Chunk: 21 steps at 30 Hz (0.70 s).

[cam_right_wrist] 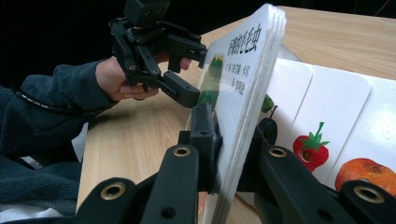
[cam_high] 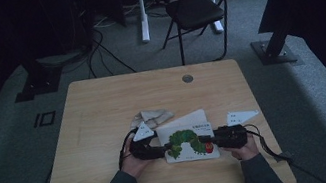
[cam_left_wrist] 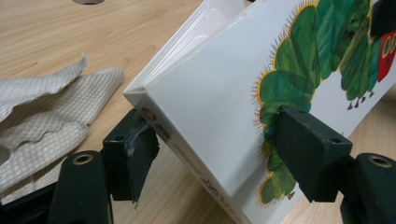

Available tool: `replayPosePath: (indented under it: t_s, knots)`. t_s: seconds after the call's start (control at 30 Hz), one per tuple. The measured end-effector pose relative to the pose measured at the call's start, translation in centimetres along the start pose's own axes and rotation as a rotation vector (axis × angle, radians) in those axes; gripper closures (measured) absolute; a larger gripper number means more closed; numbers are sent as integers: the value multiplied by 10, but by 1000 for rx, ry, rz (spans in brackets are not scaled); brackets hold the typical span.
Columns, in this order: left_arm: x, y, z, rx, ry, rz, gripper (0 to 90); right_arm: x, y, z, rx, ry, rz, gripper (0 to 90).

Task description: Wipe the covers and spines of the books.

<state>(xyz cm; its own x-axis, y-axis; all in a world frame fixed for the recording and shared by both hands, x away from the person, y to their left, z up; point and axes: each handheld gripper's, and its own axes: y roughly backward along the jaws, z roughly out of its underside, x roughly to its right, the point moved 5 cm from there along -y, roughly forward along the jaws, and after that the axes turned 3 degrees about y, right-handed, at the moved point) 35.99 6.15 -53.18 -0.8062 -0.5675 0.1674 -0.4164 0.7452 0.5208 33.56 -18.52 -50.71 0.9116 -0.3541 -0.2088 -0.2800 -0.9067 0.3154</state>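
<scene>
The board book point(cam_high: 191, 143) looks stiff, light and glossy-slick; the right gripper point(cam_right_wrist: 224, 154) pinches its page block; the left gripper point(cam_left_wrist: 210, 154) straddles the spine edge with spread jaws, a firm hold.

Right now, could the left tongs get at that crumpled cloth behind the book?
Probably not yet: the left tongs straddle the caterpillar book's spine. Once let go, the cloth lies close with bare table between.

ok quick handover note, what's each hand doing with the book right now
Right tongs: shut on the book, pinching its free page edges.
Left tongs: astride the spine end; whether the pads press I cannot tell.
Book: on the table, cover part raised, inner fruit pages showing. Cloth lies behind the book, apart from it.
Done: book partly open.
Left: probably finish opening or closing it.
</scene>
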Motion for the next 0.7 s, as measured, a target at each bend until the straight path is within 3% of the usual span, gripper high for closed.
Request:
replayPosePath:
  t_s: [0.03, 0.1, 0.3, 0.43, 0.7]
  knots:
    - [-1, -1, -1, -8, 3, 32, 305, 0, 0, 0, 0, 0, 0, 823]
    - [-2, -2, -2, -20, 5, 53, 302, -1, 0, 0, 0, 8, -4, 823]
    - [0, 2, -4, -6, -10, 30, 332, 0, 0, 1, -14, 16, 16, 809]
    - [1, 11, -10, 28, -22, 9, 346, 3, -4, 5, -70, 38, 93, 776]
    - [5, 13, -11, 32, -50, -3, 376, 7, -9, 8, -138, 75, 185, 683]
